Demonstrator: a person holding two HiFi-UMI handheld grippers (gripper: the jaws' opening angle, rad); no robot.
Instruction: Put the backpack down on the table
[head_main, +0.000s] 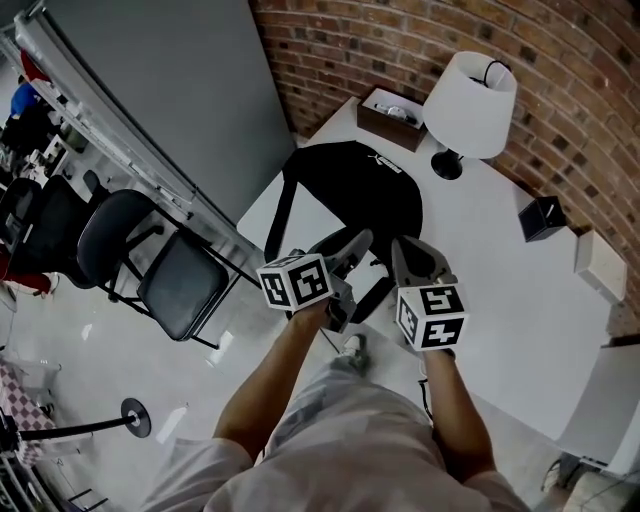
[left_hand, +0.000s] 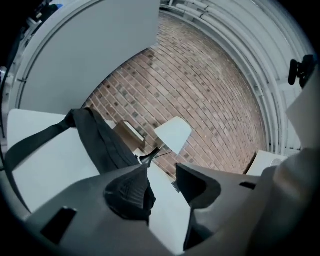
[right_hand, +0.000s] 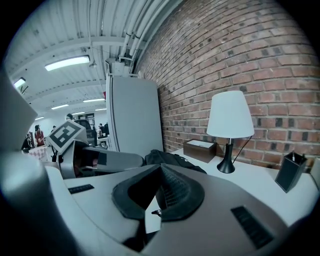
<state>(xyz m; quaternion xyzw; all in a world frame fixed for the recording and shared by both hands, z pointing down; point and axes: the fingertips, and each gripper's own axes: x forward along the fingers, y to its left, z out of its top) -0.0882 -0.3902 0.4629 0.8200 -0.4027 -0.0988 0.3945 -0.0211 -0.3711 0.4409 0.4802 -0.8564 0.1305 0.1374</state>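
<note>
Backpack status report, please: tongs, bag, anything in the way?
Left tongs open, empty. Right tongs shut. Backpack down on table. Lamp and box beyond it.

The black fabric backpack (head_main: 352, 190) lay flat on the white table (head_main: 510, 280), near its corner, one strap dangling over the table's edge.

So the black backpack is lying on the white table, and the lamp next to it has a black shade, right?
Not quite. The shade of the lamp is white, not black, as the head view shows. The black backpack does lie on the white table, with the lamp next to it.
</note>
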